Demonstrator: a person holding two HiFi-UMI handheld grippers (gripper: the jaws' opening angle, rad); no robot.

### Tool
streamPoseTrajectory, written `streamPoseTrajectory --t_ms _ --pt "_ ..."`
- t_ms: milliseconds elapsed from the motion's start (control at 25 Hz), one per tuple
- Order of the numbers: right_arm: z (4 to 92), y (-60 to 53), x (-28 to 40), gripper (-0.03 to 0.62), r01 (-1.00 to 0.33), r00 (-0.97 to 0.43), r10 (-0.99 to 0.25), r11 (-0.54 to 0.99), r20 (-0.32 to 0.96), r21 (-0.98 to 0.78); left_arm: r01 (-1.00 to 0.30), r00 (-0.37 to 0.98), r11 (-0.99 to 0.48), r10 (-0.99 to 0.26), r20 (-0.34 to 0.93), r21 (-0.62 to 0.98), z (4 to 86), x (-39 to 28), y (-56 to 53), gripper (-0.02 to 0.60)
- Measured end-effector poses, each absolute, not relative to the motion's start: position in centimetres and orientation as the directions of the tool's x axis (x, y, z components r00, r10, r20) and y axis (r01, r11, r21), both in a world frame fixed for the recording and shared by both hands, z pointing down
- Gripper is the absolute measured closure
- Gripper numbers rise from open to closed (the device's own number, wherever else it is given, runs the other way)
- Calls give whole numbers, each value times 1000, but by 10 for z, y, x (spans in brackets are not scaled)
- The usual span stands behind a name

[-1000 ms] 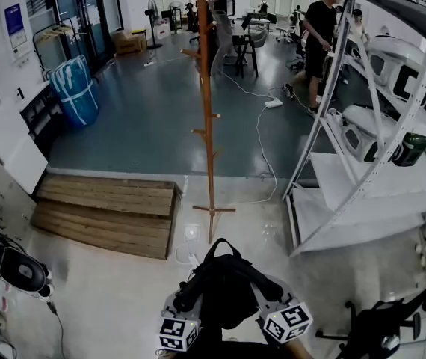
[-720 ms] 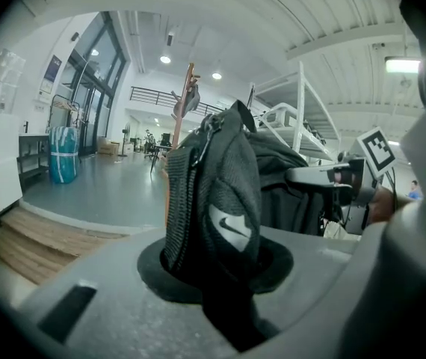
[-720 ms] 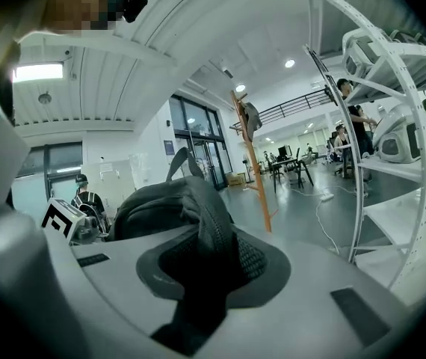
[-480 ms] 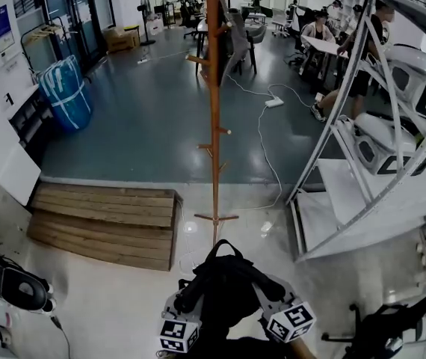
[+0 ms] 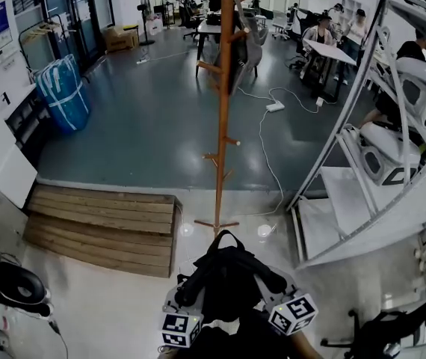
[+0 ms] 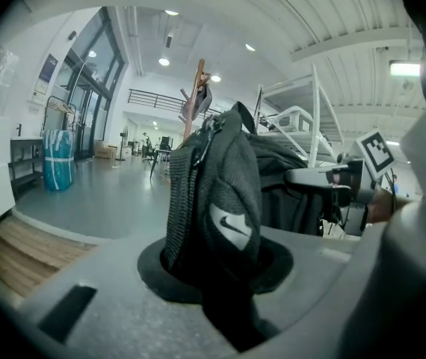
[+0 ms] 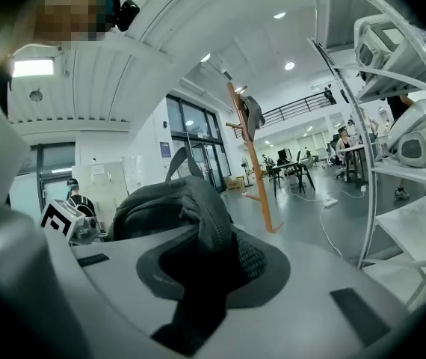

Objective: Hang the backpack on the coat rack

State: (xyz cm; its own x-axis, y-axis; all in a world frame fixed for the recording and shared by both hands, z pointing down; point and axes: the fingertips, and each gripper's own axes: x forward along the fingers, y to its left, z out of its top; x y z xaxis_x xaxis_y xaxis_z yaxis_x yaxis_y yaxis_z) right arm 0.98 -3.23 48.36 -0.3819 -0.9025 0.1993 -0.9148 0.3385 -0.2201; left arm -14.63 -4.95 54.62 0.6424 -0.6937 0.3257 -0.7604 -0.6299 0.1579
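Observation:
A black backpack hangs between my two grippers at the bottom of the head view, its top loop pointing toward the wooden coat rack. That rack stands upright just ahead, with pegs and a dark garment near its top. My left gripper is shut on the left shoulder strap. The right gripper is shut on the right strap. The coat rack shows beyond the bag in the left gripper view, and the rack stands to the right of the bag in the right gripper view.
A wooden pallet ramp lies on the floor at the left. White metal shelving with white machines fills the right. A white cable runs past the rack's foot. A blue wrapped bundle stands far left. People sit at tables beyond.
The coat rack has come nearer and stands taller in the head view, its foot now just ahead of the backpack. Both grippers keep their hold on the straps.

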Motion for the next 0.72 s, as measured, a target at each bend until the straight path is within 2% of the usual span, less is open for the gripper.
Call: streamPoseTrajectory --t_ms 320,720 --pt "496 -99 29 516 -887 -444 -873 398 200 -233 -803 590 -574 -731 342 161 556 -128 -107 482" --pt "512 -188 90 516 -844 -524 -826 471 208 -255 -844 533 -513 -763 366 161 572 -71 -179 482"
